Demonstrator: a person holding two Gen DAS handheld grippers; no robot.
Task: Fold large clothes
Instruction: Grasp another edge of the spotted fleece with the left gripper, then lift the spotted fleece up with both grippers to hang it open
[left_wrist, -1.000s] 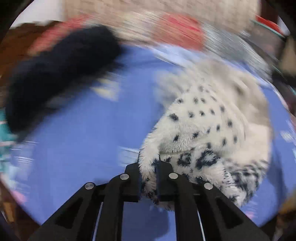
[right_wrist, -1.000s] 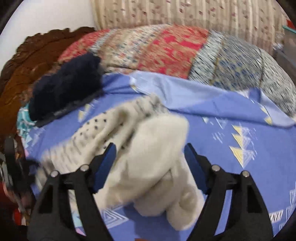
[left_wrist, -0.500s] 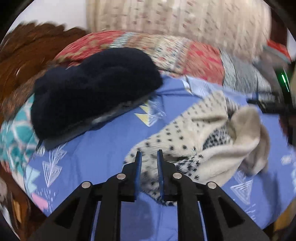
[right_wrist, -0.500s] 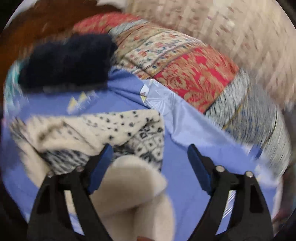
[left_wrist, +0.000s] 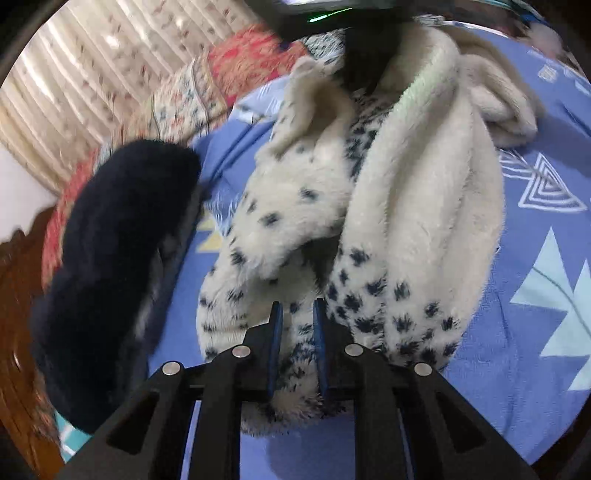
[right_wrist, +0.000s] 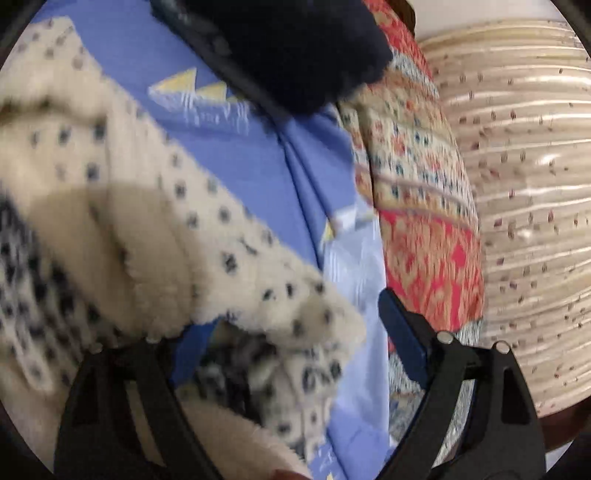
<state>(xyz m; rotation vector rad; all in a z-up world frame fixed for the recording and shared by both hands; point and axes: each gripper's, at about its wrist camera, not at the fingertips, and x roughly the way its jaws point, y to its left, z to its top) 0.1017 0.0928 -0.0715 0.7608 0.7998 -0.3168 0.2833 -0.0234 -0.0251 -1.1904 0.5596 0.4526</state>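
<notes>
Left wrist view: my left tool (left_wrist: 297, 334) is pinching a hem of the spotted fleece garment (left_wrist: 332, 221), which trails ahead of it, bunched on the blue bedsheet (left_wrist: 524, 332); dark fleece pile (left_wrist: 110, 258) sits to its left. My right tool (right_wrist: 295, 354) is spread wide w/ fleece between the fingers, not gripped. Best imo: close right on a matching edge, then pull apart to flatten before folding.

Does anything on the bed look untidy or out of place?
Yes. The spotted fleece garment is bunched and twisted on the blue bedsheet, with its plain cream lining turned outward, so it is not laid flat for folding. The left gripper pinches its edge. A dark fluffy garment lies in a heap beside it.
</notes>
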